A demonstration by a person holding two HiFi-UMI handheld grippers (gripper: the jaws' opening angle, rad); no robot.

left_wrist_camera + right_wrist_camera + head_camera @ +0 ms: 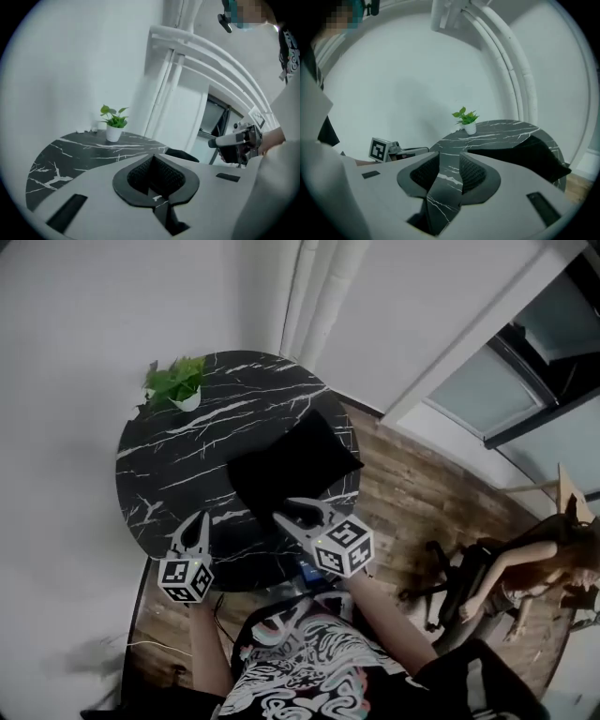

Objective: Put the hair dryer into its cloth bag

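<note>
The round table [164, 474] is showing black marble with white veins; the cloth bag [295, 463] is looking plain black. The potted plant [176, 381] is showing green leaves, white pot.

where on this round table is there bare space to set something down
Bare marble on the left half of the table, between the potted plant and the left gripper. Crowded: centre-right, where the black bag lies, and the near edge by the right gripper.
</note>
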